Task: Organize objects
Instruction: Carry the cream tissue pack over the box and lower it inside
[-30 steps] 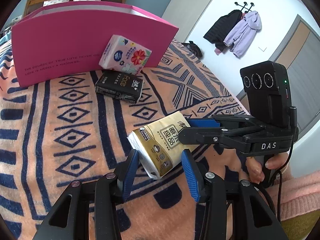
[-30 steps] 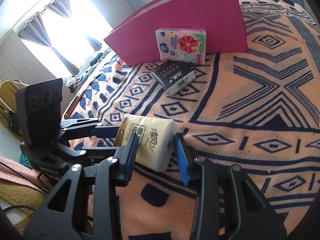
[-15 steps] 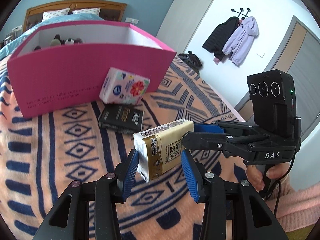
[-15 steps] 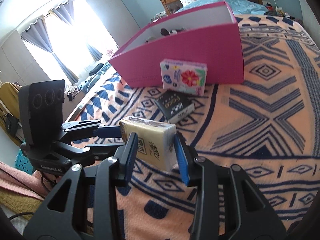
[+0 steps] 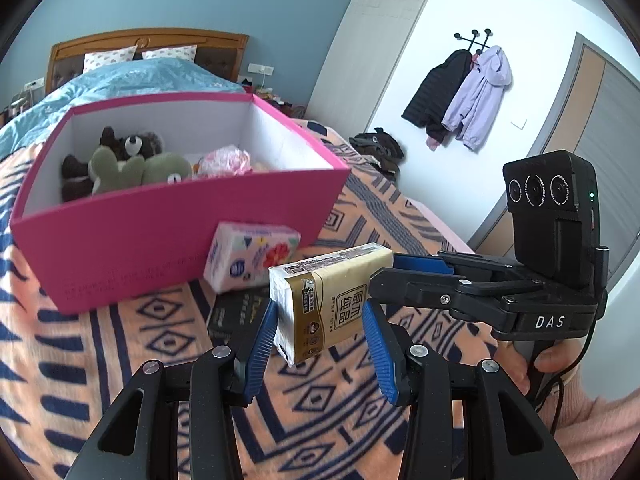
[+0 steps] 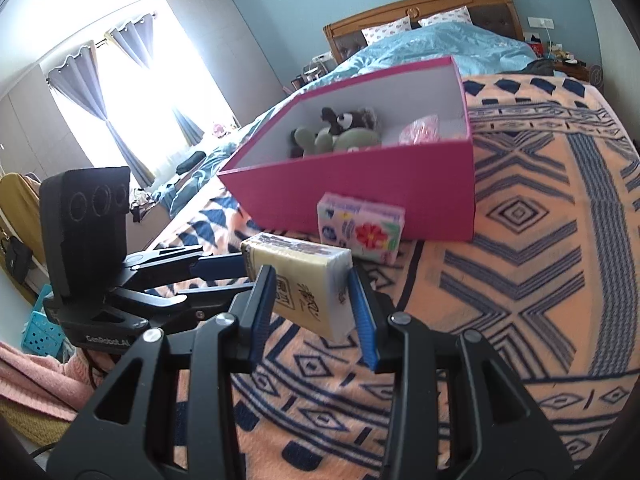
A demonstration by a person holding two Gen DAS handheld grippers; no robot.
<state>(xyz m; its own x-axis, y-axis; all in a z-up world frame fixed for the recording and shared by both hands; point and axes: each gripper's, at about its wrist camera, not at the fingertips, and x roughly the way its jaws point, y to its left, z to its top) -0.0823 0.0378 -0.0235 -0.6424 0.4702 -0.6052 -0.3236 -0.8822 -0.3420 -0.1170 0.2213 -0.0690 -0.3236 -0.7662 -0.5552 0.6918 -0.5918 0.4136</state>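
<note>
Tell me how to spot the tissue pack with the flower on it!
Find the big pink box on the patterned blanket. Leaning against its front wall is the flowery tissue pack. It is white with a red flower, unlike the black pack lying flat below it and the yellow pack held up between both grippers.

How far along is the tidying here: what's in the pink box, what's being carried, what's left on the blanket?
Done: plush toys and a pink bundle lie inside the pink box. In hand: the yellow tissue pack, raised off the blanket, gripped by both the left hand-held gripper and the right hand-held gripper. Left: the floral tissue pack leaning on the box and the black pack lying flat.
</note>
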